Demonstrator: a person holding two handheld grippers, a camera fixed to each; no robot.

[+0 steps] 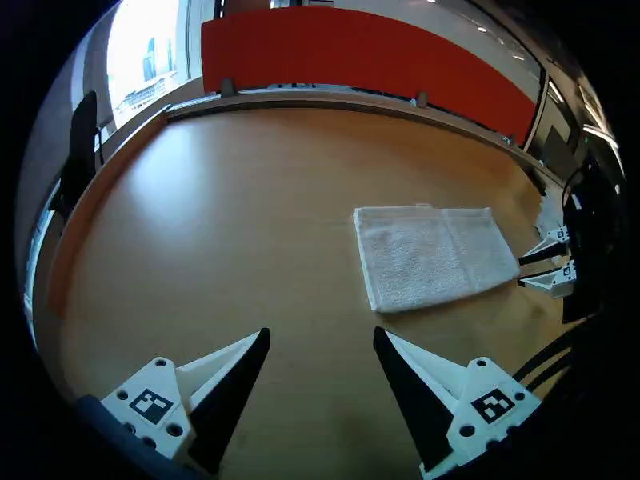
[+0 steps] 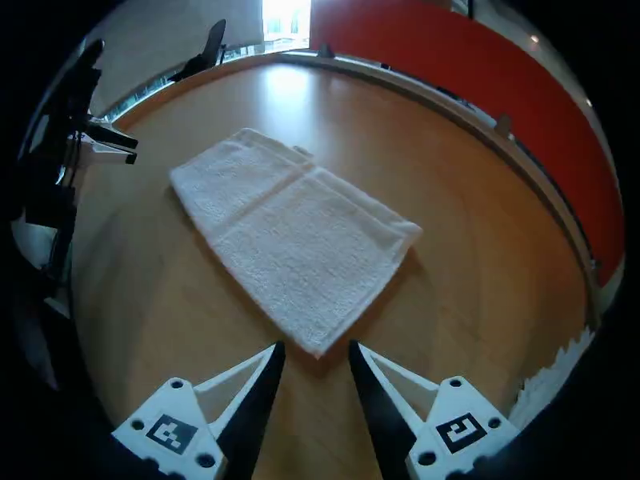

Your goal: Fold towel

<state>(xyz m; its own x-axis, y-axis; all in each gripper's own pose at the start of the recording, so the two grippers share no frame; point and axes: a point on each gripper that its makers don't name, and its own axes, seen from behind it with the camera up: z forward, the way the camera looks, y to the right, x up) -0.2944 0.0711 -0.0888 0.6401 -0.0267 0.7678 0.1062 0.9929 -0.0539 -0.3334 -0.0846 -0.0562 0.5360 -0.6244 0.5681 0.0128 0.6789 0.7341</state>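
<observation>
Nearest, the left tool [image 1: 320, 331] gapes wide and empty over the wooden bench [image 1: 240, 224], the right tool [image 2: 316, 344] narrowly parted, gripping nothing, at a corner of the folded white towel [image 2: 292, 240] lying flat, a red panel [image 1: 360, 56] and bright window [image 1: 144, 56] beyond.

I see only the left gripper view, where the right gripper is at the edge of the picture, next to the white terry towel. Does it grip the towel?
Observer: No. In the right gripper view the right gripper is open. The near corner of the white terry towel sits at the mouth of the gap, and both fingers stand apart from it.
Operator: Does this corner lie flat?
Observer: Yes, flat on the brown wooden table.
Operator: Where is my gripper, seen from there?
Observer: The left gripper is open, beyond the towel's far corner, not touching it.
</observation>
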